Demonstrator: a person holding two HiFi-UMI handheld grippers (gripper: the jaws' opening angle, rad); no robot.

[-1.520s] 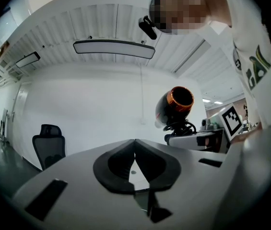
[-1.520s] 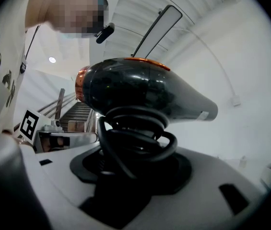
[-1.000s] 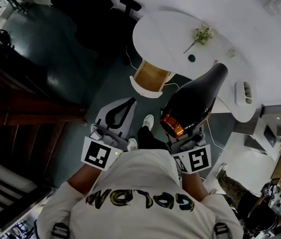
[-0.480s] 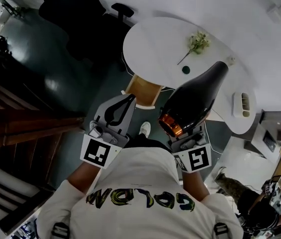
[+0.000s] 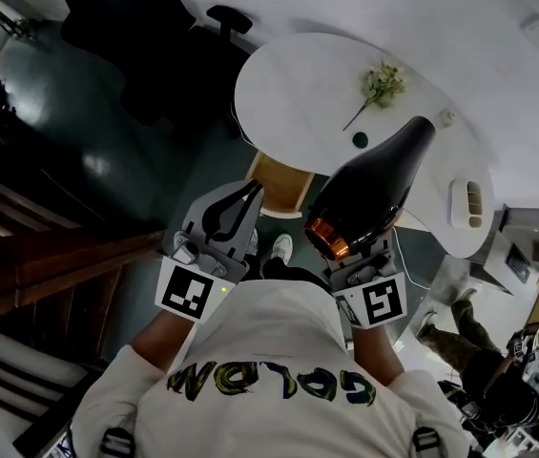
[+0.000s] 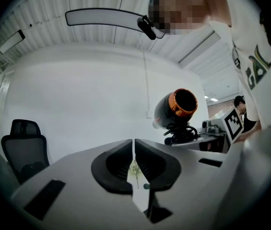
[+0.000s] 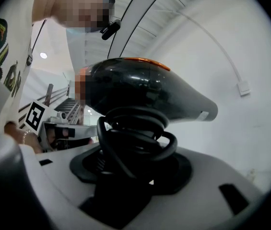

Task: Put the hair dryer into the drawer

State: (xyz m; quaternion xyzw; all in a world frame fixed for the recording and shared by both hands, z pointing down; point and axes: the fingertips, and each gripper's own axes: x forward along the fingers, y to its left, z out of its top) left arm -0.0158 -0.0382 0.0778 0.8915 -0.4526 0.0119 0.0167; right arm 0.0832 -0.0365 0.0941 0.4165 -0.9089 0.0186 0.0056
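While the head view shows the hair dryer (image 5: 369,194) held in the right gripper (image 5: 350,256), long axis slanting toward the table (image 5: 288,84), the likely drawer (image 5: 281,184) lies ahead between both hands; left gripper view: the left gripper (image 6: 134,162) is pressed together, empty; right gripper view: jaws pinch its cord-wrapped handle.

Black hair dryer (image 5: 369,194) (orange ring) aloft

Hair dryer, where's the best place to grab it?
Grab the hair dryer by its handle, from the handle end, as the right gripper does now. The handle is narrow, and the cord wound round it adds grip; the body is fat, smooth and tapered, so jaws would likely slip.
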